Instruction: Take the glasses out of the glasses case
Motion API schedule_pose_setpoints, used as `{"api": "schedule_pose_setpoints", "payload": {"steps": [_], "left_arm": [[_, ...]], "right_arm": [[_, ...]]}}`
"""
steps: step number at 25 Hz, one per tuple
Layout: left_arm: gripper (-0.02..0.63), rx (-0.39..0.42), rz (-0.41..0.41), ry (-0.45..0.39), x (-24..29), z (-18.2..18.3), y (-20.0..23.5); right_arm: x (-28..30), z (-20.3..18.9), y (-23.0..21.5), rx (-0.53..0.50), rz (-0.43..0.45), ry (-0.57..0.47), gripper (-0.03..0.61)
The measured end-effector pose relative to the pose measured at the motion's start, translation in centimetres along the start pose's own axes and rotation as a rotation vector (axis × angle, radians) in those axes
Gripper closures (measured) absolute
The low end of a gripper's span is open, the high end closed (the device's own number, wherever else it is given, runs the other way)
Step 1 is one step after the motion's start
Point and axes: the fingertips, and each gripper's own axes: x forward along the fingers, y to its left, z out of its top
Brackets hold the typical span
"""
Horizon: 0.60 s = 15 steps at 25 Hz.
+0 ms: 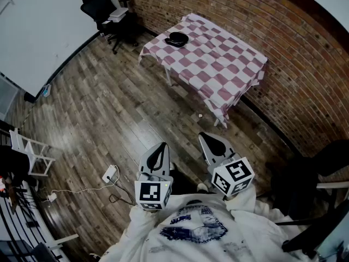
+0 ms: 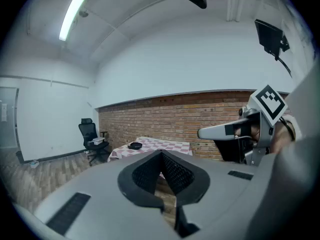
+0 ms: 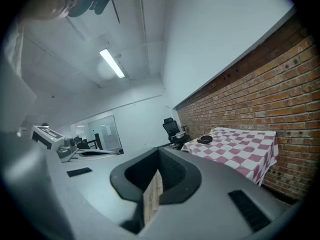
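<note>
The black glasses case (image 1: 176, 39) lies near the far left corner of a table (image 1: 223, 64) with a red-and-white checked cloth, a good way off across the wooden floor. Both grippers are held close to the person's chest, pointing toward the table. My left gripper (image 1: 162, 147) is shut with nothing in it, and so is my right gripper (image 1: 205, 137). In the left gripper view the case (image 2: 134, 145) shows small beyond the closed jaws (image 2: 161, 154), with the right gripper (image 2: 220, 131) alongside. The right gripper view has the case (image 3: 205, 139) far past its tips (image 3: 159, 152).
A brick wall (image 1: 283, 31) runs behind the table. A black office chair (image 1: 103, 7) stands at the far left corner. A white folding chair (image 1: 30, 149) and a power strip with cable (image 1: 110, 173) sit at the left, and dark chairs (image 1: 322, 173) at the right.
</note>
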Motion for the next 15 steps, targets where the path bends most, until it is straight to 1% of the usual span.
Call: {"api": "schedule_pose_setpoints", "payload": {"steps": [2,4,8,12,15], "left_arm": [[0.604,-0.015,-0.006,0.008,-2.1,-0.6,-2.1],[0.604,-0.030,0.007,0.012,-4.1,-0.9,-3.3],[0.604,-0.048,0.060,0.013,-7.1,-1.0,-3.4],[0.604,-0.051,0.092,0.008,-9.0,-1.6,-3.2],[0.604,-0.069,0.109,0.018,-9.8,-2.1,-3.1]], "right_arm": [[-2.7,-0.3,1.0,-0.001,0.008,0.003,0.565],[-4.8,-0.5,2.4,-0.003,0.020,0.005,0.565],[-6.6,-0.7,5.1,-0.011,0.046,0.000,0.565],[-7.3,-1.0,6.6,-0.018,0.072,0.003,0.565],[-7.4,-1.1,7.3,0.002,0.105,0.001,0.565]]}}
